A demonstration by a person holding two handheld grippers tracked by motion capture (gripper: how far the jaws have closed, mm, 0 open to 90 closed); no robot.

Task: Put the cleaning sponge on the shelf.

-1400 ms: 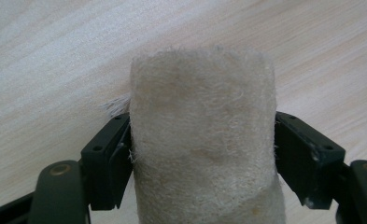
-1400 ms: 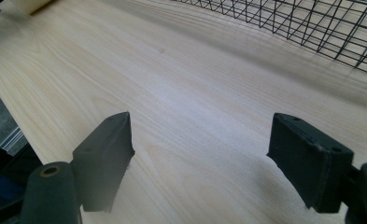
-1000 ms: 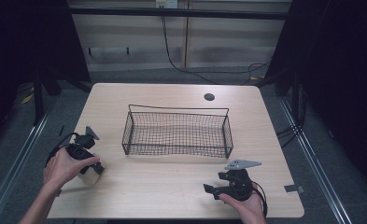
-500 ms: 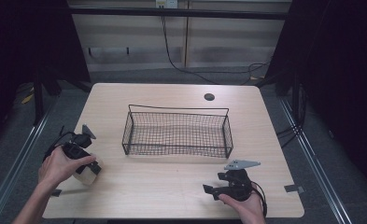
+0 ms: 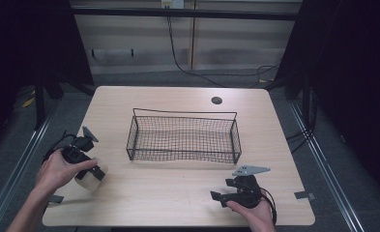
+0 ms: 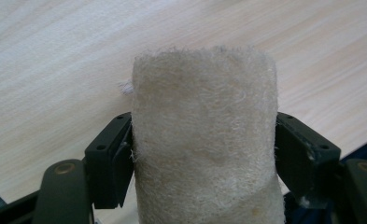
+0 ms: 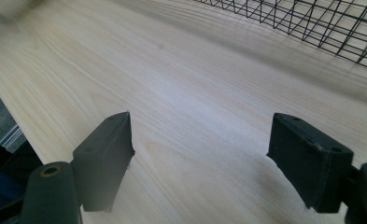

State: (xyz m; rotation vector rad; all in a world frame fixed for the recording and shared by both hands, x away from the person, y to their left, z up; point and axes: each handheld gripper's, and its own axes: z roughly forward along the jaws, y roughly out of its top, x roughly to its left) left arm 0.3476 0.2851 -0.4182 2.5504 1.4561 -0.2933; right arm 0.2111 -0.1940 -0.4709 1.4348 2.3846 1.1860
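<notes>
Table (image 5: 178, 193): left gripper (image 6: 202, 154) clamps fuzzy roll (image 6: 204, 140), base cut off; right gripper (image 7: 202, 154) apart.

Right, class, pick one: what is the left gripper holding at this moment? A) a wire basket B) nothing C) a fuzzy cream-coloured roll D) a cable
C: in the left gripper view the two black jaws of the left gripper press against either side of a fuzzy cream-coloured roll, above the wooden table.
</notes>
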